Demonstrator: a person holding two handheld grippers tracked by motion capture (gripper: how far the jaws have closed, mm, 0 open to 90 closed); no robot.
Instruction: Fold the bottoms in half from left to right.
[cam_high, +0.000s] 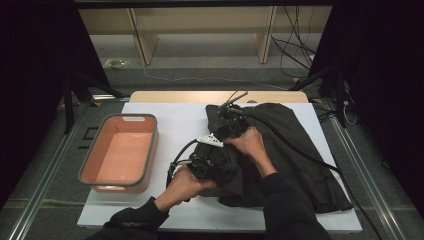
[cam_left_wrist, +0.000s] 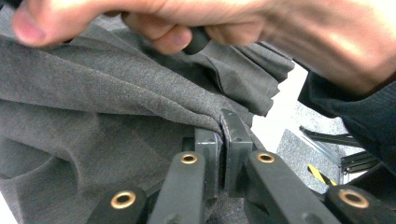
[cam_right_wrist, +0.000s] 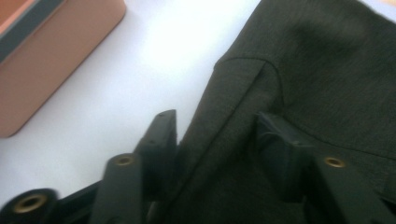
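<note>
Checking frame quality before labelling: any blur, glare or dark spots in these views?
High view: sharp but dim, black at both sides, dark garment loses its folds. Left gripper view: the hand up close is soft and overexposed, cloth weave crisp. Right gripper view: soft overall, white table glares, orange bin blurred.

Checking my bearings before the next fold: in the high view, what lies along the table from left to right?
Pink tub → left gripper → right gripper → dark garment, spread toward the white table's right edge.

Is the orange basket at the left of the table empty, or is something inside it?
Empty. In the high view the orange basket shows a bare floor; the dark garment lies outside it, on the white table.
</note>
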